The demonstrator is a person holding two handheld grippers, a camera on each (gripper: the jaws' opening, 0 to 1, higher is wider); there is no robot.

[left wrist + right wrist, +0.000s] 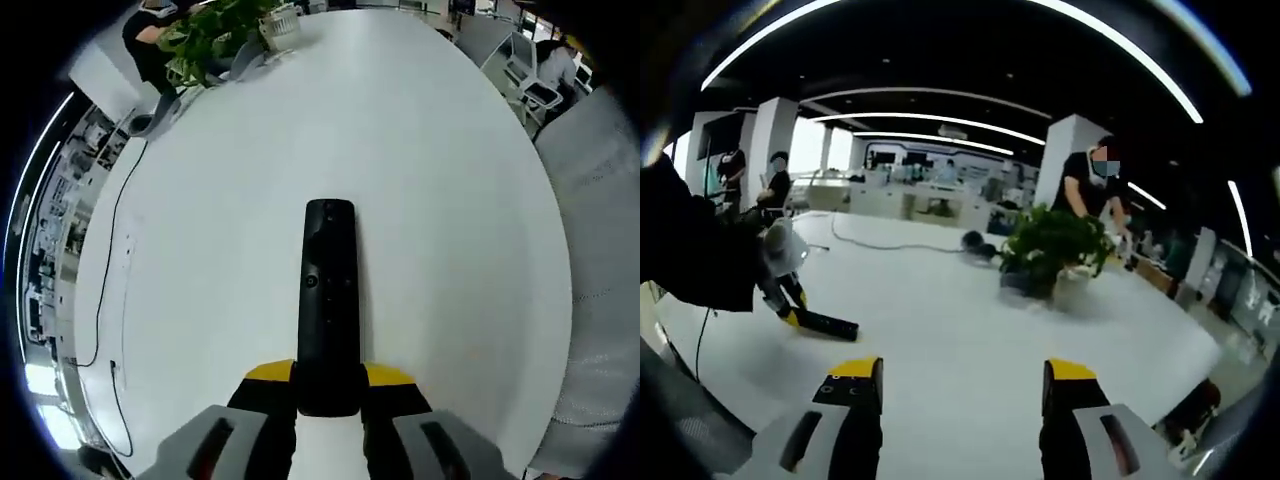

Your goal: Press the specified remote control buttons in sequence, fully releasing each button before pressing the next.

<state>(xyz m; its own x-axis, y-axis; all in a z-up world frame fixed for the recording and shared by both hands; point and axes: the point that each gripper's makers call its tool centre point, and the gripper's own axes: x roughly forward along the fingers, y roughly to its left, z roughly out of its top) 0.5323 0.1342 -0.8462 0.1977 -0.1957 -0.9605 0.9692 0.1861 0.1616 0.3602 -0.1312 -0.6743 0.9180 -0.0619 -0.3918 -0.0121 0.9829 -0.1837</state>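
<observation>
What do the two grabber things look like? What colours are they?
Both look alike. The left gripper has two grey jaws with dark slots in them, black inner parts and yellow tips. The right gripper has the same grey jaws, black insides and yellow tips. In the right gripper view, the person's sleeve behind the other gripper is black.
</observation>
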